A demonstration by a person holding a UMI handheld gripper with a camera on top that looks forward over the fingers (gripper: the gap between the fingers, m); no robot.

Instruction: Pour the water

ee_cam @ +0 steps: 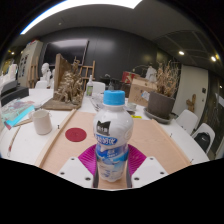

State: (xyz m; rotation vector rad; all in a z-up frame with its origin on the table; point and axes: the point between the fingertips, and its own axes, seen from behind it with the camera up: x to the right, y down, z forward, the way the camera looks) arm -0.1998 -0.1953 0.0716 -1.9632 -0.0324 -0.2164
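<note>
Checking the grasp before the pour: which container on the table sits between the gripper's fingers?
The blue-capped bottle, between the fingers; the beige cup stands well beyond them, beside a red disc.

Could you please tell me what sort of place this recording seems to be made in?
Probably a workshop or makerspace: wooden models crowd the far benches, and a blue-capped white plastic bottle stands between the open gripper fingers on a light wooden table.

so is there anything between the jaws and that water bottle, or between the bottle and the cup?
Nothing blocks the bottle: it already stands between the gripper jaws, with pink pads at both sides. Whether they press on it is unclear. Toward the cup, off to the left beyond the jaws, only a flat red disc lies on the table.
</note>
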